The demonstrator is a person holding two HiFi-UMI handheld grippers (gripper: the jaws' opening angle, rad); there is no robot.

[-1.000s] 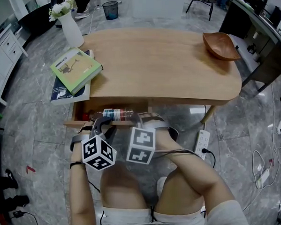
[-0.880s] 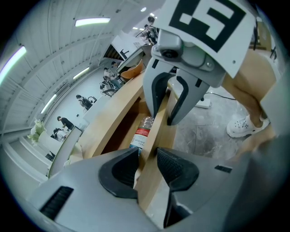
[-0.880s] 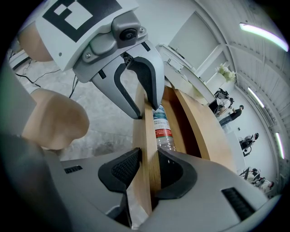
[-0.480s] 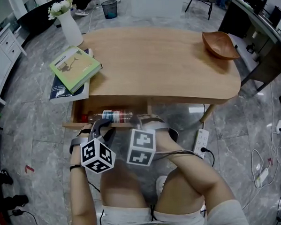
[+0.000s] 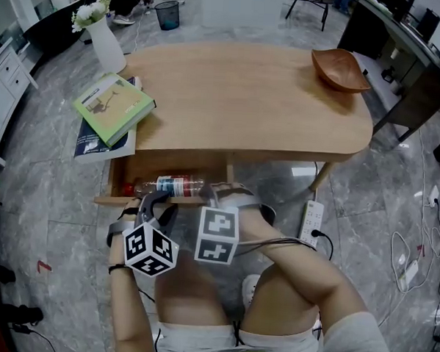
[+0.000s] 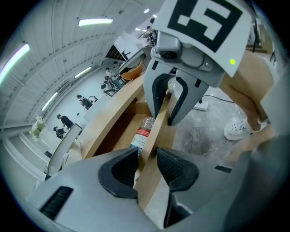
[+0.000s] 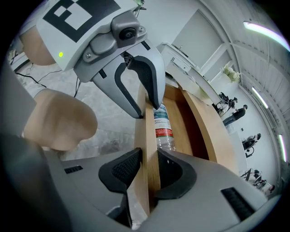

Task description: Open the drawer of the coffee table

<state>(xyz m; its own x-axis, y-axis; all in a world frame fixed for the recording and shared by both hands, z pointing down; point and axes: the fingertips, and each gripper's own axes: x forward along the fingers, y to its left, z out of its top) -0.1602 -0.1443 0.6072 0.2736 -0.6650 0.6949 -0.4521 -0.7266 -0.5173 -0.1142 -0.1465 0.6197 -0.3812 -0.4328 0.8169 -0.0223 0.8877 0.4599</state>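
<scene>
The coffee table (image 5: 246,99) has its drawer pulled partly out at the front left. A plastic bottle (image 5: 172,185) lies inside it. My left gripper (image 5: 156,200) straddles the wooden drawer front (image 5: 119,199), one pad on each face of the panel (image 6: 156,136). My right gripper (image 5: 221,190) clamps the same panel further right. In the right gripper view its pads (image 7: 124,167) press the board (image 7: 147,136), with the bottle (image 7: 162,129) just beyond. The left gripper (image 6: 147,165) holds the board the same way.
A green book on a blue one (image 5: 109,110) and a white vase (image 5: 105,44) sit at the table's left end. A wooden bowl (image 5: 339,70) is at the far right. A power strip (image 5: 311,219) lies on the floor. The person's knees (image 5: 192,280) are just behind the grippers.
The drawer front has come slightly further out from under the tabletop, and both grippers have come back with it. Neither grip has changed.
</scene>
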